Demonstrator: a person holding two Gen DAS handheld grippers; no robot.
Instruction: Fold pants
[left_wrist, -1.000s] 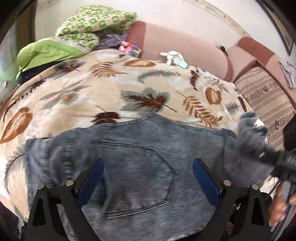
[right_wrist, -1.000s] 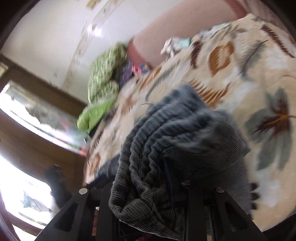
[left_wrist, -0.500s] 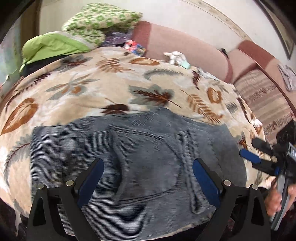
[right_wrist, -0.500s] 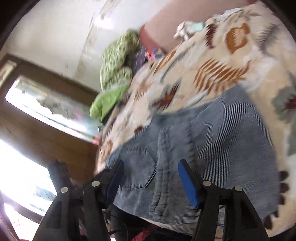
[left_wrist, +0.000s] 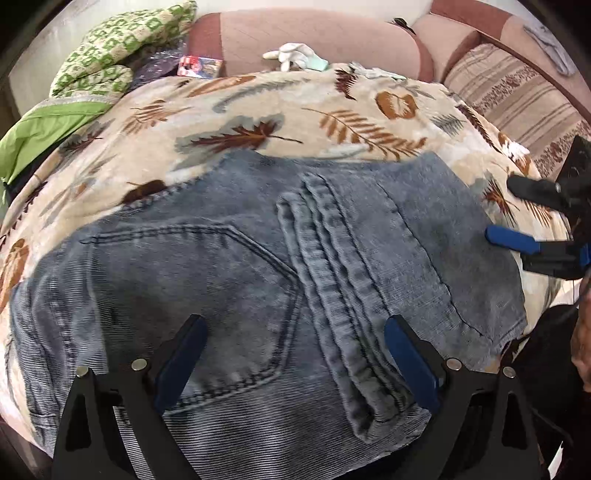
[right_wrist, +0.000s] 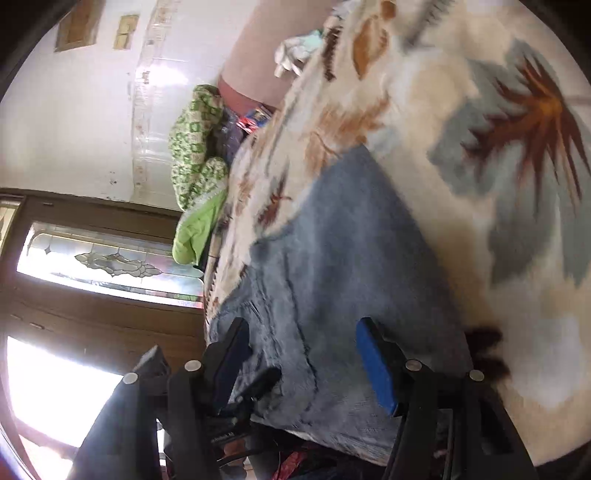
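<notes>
Denim, faded blue, lies spread over the leaf-print blanket (left_wrist: 280, 99) on the sofa (left_wrist: 325, 37): my jeans (left_wrist: 229, 266) sit folded into a flat packet, back pocket (left_wrist: 207, 295) up, with a thick seam band (left_wrist: 332, 280) running down the middle. My left gripper (left_wrist: 291, 354) hovers low over the near edge, its blue pads (left_wrist: 181, 358) wide apart and holding nothing. My right gripper (right_wrist: 303, 362) hangs off the right-hand end of the jeans, likewise spread and empty. I judge one fold is laid and I am between grasps. Next I would pinch one end of the packet, both layers together, and carry it across to halve it; the bulky seam may resist lying flat.
</notes>
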